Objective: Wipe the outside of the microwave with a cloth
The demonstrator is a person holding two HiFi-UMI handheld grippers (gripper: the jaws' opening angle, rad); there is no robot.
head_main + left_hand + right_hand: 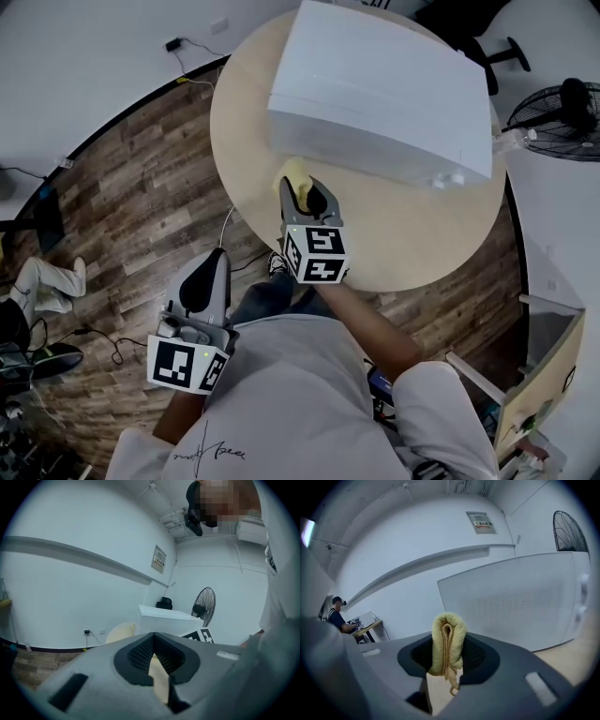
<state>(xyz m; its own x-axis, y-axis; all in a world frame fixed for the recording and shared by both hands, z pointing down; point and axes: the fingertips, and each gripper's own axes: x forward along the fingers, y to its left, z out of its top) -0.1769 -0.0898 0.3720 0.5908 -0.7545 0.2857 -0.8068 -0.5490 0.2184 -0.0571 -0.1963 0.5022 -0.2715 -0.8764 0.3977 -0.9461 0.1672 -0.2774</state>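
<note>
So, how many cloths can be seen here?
1. The yellow cloth is folded between the jaws of the right gripper, close to the white microwave. The left gripper holds none. Another could lie hidden behind it.

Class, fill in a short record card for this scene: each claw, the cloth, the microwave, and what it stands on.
Microwave: white boxy microwave on a round pale wooden table
Right claw: shut on a folded yellow terry cloth, pointed at the microwave's side
Left claw: shut, empty, held clear of the table
Contact: cloth near the microwave; touching cannot be told
</note>
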